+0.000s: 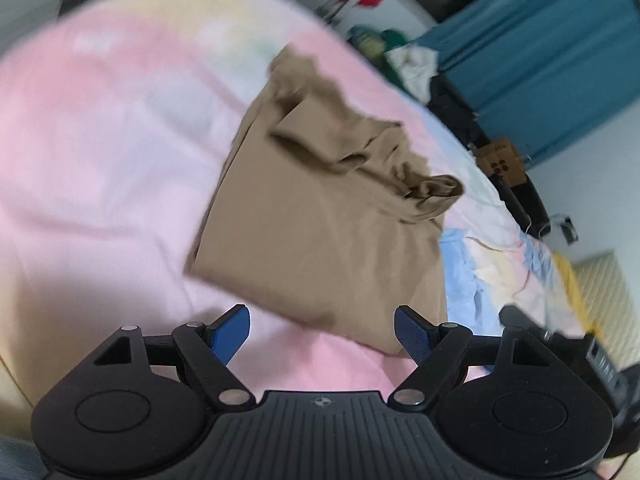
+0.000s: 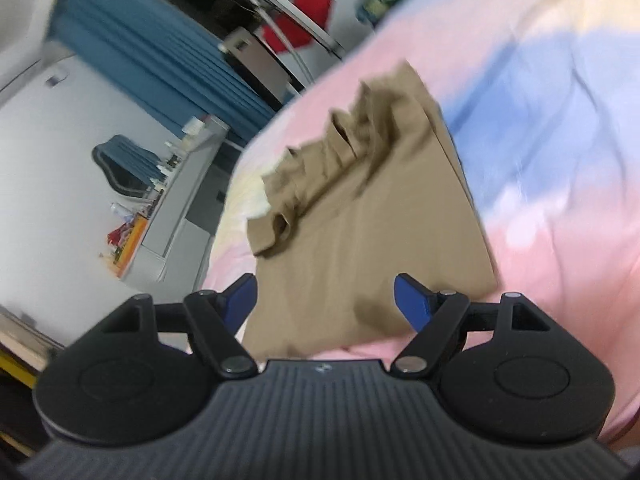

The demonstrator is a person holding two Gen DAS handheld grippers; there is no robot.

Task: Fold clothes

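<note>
The tan garment [image 1: 320, 216] lies on the pastel bed cover [image 1: 100, 140], its near part flat, its far part bunched in loose folds. It looks light, soft and limp, likely to sag, so a near corner or edge seems best. The left gripper [image 1: 322, 334] and right gripper [image 2: 325, 302] hover spread apart, empty.

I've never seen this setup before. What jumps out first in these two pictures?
A tan garment lies partly folded in the middle of a pink, blue and yellow bedspread, its bunched sleeves on top. At the bottom of each view, the left gripper and right gripper stand open and empty before it.
</note>
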